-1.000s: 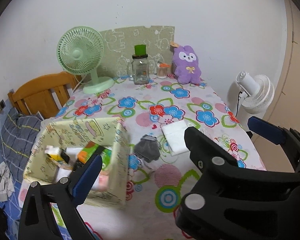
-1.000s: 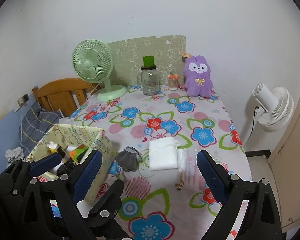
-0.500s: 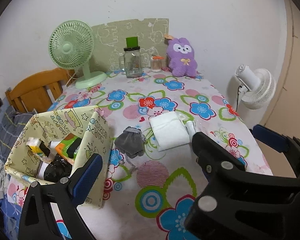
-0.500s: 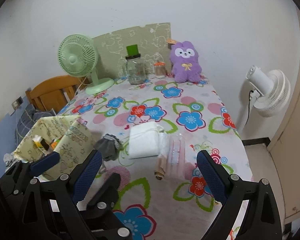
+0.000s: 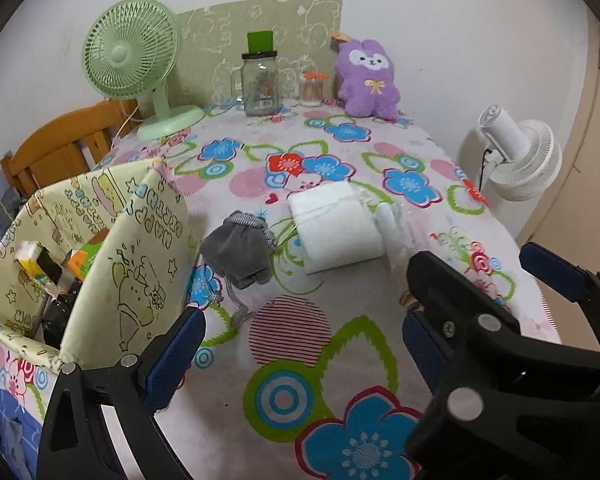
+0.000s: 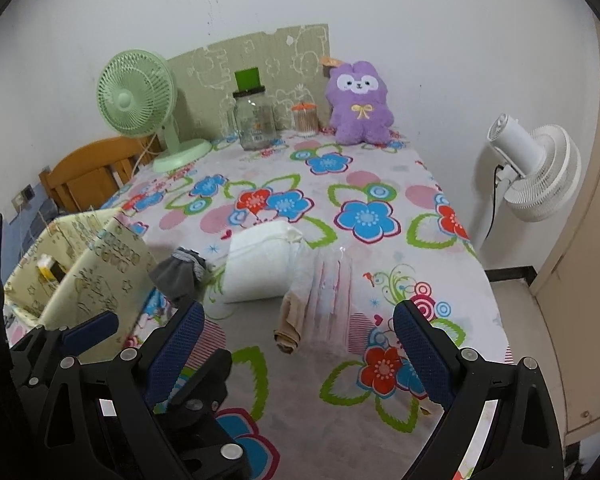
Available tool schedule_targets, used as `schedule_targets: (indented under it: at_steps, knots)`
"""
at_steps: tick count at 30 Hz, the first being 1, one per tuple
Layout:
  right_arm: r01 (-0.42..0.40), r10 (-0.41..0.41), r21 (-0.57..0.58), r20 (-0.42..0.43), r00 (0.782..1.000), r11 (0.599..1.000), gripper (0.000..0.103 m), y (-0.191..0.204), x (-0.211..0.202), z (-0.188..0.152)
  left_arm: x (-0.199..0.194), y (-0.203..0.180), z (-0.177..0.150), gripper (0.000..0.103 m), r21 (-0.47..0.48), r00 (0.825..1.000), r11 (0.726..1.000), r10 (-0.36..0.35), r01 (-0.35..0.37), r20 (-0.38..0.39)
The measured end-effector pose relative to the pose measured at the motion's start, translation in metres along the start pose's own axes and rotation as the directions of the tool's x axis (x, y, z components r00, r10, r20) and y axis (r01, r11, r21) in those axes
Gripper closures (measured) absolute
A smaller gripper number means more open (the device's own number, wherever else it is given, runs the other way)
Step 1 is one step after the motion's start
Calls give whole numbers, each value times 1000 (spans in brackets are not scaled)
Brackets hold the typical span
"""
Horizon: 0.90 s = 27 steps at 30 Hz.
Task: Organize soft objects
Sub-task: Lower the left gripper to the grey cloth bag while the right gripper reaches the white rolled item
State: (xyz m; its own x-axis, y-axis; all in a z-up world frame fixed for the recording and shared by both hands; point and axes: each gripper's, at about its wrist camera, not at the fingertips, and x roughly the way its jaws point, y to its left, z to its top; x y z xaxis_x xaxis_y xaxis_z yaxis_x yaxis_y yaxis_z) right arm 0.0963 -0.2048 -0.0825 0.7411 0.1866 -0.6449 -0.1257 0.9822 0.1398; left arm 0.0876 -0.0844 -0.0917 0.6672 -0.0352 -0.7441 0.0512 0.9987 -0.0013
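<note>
A grey drawstring pouch [image 5: 240, 248] [image 6: 180, 276] lies on the flowered tablecloth beside a folded white cloth [image 5: 340, 232] [image 6: 260, 268]. Touching the cloth's right side is a clear packet with pink and beige fabric [image 6: 324, 296] [image 5: 392, 224]. A purple plush bunny [image 5: 366, 76] [image 6: 358, 102] sits at the far edge by the wall. The yellow patterned fabric box [image 5: 140, 248] [image 6: 100, 256] stands at the left, holding several items. My left gripper [image 5: 296, 348] is open and empty, short of the pouch. My right gripper [image 6: 298, 348] is open and empty, just before the packet.
A green desk fan [image 5: 130, 52], a glass jar [image 5: 260, 84] and a small swab jar [image 5: 311, 89] line the back. A wooden chair [image 5: 56, 148] stands left of the table. A white floor fan [image 6: 536, 168] stands beyond the table's right edge [image 6: 484, 264].
Both grippers have shifted right and closer to the table's middle. The box has slid toward the left of both views, and the packet now lies between the right gripper's fingers' line.
</note>
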Motion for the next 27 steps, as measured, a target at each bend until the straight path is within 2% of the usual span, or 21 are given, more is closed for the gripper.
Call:
schedule_targets:
  at_steps: [6, 10, 11, 15, 18, 27]
  knots:
    - [4, -4, -15, -15, 1000, 1000, 7, 1, 15, 0, 12, 0, 2, 6, 4, 1000, 1000, 8, -8, -11]
    - [6, -6, -36, -22, 1000, 999, 13, 2, 23, 3, 19, 0, 4, 6, 8, 1000, 1000, 9, -9, -17]
    - [6, -7, -42, -26, 1000, 999, 16, 3, 26, 4, 20, 0, 5, 7, 9, 1000, 1000, 11, -11, -18]
    - [-4, 1, -60, -52, 999, 998, 37, 5, 36, 6, 26, -2, 7, 7, 24, 1000, 1000, 16, -16, -16]
    - [-24, 21, -45, -85, 996, 999, 48, 4, 46, 7, 28, -2, 9, 7, 28, 1000, 999, 18, -18, -13]
    - [-73, 67, -29, -161, 985, 997, 69, 8, 67, 4, 41, 3, 9, 7, 14, 999, 1000, 16, -16, -44]
